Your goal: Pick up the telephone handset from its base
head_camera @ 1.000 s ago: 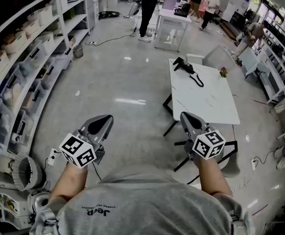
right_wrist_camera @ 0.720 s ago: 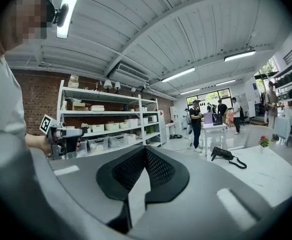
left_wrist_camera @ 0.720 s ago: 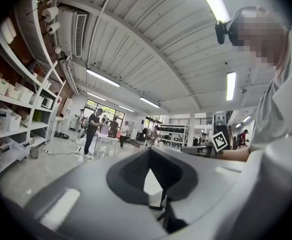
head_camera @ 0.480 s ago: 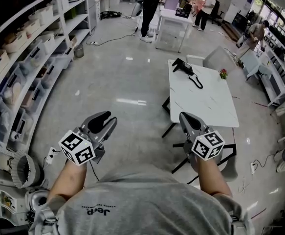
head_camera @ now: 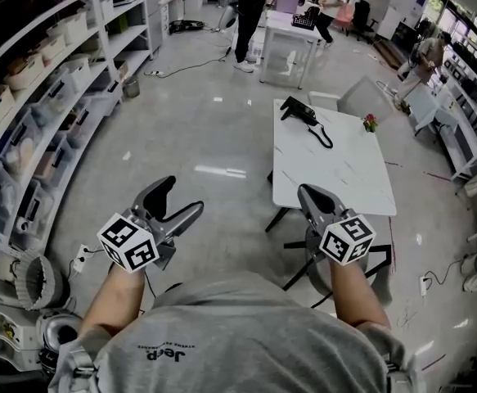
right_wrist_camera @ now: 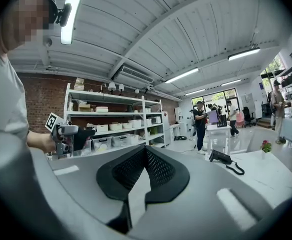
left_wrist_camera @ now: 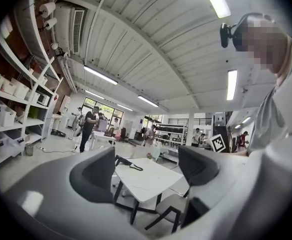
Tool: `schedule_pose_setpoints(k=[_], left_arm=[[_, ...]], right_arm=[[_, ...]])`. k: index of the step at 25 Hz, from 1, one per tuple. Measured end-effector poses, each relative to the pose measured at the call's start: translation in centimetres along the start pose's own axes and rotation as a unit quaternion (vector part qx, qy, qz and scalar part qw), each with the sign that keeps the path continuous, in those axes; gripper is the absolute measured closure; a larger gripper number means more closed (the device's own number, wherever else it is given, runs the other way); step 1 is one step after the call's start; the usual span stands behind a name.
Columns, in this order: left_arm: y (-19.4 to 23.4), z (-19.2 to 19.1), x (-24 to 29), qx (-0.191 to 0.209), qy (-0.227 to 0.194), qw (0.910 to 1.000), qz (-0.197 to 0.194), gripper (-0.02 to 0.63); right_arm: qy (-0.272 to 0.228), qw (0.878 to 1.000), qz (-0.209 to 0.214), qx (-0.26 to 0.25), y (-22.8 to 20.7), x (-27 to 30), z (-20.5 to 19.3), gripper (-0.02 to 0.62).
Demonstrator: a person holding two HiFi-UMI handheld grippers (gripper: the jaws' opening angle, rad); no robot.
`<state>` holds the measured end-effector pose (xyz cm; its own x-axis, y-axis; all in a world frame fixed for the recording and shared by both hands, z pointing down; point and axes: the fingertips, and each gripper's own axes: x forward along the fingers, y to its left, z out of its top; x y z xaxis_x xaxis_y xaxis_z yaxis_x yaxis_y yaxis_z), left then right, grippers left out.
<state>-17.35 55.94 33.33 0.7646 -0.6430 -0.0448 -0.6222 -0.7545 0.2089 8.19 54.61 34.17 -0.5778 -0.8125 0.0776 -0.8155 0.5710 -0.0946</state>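
A: Our left gripper (head_camera: 181,196) has just been opening and is wide, with nothing between its jaws. Our right gripper (head_camera: 310,195) is closed on nothing.

B: The telephone handset (head_camera: 298,110) sits cradled at the white table's (head_camera: 336,170) far corner. We close in, then straddle its middle.

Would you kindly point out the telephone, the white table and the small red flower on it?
telephone (head_camera: 298,111): head view, on its black body.
white table (head_camera: 336,170): head view, bare tabletop.
small red flower (head_camera: 371,122): head view, on the blossom.
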Motion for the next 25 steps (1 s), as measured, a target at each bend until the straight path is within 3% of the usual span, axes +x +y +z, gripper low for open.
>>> schedule_pose_setpoints(k=[6,11,17,25], left_arm=[[2.1,0.2,1.7,-0.004,0.001,1.0000,0.007,0.181],[7.3,0.1,4.0,-0.007,0.004,1.0000,0.000,0.181],[17.9,1.3,8.8,-0.008,-0.001,0.9994,-0.033,0.181],[33.6,6.7,16.4,0.000,0.016,0.9966,-0.081,0.181]], right_arm=[[-0.002,1.000,0.001,0.003,-2.2,2.4,0.0,0.589],[0.004,1.000,-0.008,0.001,-4.0,7.4,-0.3,0.589],[-0.004,0.999,-0.036,-0.006,-7.2,17.0,0.2,0.589],[-0.032,0.997,-0.076,-0.009,-11.5,32.0,4.4,0.589]])
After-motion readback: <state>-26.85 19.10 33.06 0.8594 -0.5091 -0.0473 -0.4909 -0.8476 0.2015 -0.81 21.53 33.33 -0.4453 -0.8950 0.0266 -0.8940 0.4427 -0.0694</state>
